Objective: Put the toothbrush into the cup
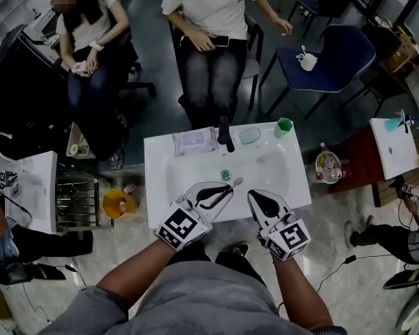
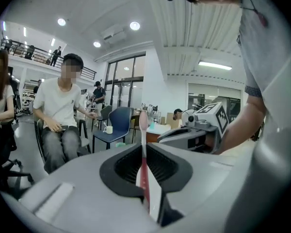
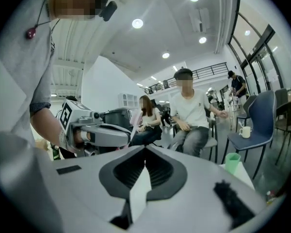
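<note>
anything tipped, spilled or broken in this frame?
Nothing stands out. The green cup stands upright on the sink's back rim, with nothing spilled. The toothbrush is clamped straight between the left gripper's fingers. The right gripper is shut and empty.

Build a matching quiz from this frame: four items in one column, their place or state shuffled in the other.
Items:
1. toothbrush
2. green cup
3. white mug
4. right claw

Place or state:
A. on the seat of the blue chair
B. shut, with nothing between its jaws
C. gripped in the left claw
D. on the far right corner of the washbasin

Pairs: 1-C, 2-D, 3-A, 4-B
</note>
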Available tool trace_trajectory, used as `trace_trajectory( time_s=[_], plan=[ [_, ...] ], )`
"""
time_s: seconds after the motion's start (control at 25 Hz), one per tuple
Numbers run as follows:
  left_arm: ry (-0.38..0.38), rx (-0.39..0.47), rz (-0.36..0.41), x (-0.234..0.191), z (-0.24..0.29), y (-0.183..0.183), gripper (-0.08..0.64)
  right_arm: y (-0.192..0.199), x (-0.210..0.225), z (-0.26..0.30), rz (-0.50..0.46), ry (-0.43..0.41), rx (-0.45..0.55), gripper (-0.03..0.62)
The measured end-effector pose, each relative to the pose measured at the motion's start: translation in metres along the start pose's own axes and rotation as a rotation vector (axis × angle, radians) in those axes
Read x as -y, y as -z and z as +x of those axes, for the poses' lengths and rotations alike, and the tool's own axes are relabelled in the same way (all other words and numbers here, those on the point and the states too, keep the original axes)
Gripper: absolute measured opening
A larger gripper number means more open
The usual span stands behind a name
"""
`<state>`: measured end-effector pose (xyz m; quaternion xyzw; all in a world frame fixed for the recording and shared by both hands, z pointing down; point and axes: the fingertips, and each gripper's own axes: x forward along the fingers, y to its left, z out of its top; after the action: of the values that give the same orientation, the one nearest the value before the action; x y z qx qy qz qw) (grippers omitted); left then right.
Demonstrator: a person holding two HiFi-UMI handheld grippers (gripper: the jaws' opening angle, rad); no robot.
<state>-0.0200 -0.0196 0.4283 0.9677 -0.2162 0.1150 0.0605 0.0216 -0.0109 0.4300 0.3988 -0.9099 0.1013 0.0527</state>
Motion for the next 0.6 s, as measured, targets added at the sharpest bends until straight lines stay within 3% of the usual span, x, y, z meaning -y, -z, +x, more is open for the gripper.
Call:
trace_trajectory(
  time_s=[0.2,0.6],
  plan=[
    [0.009,0.076,-0.014,0.027,0.021,-0.028,0.038,-0.021,0.016,-0.034,-0.013,0.022,0.046,0.014],
    [0.011,0.140,-0.033,0.081,0.061,-0.059,0.038,-0.045,0.039,-0.098,-0.036,0.030,0.123,0.014]
  ],
)
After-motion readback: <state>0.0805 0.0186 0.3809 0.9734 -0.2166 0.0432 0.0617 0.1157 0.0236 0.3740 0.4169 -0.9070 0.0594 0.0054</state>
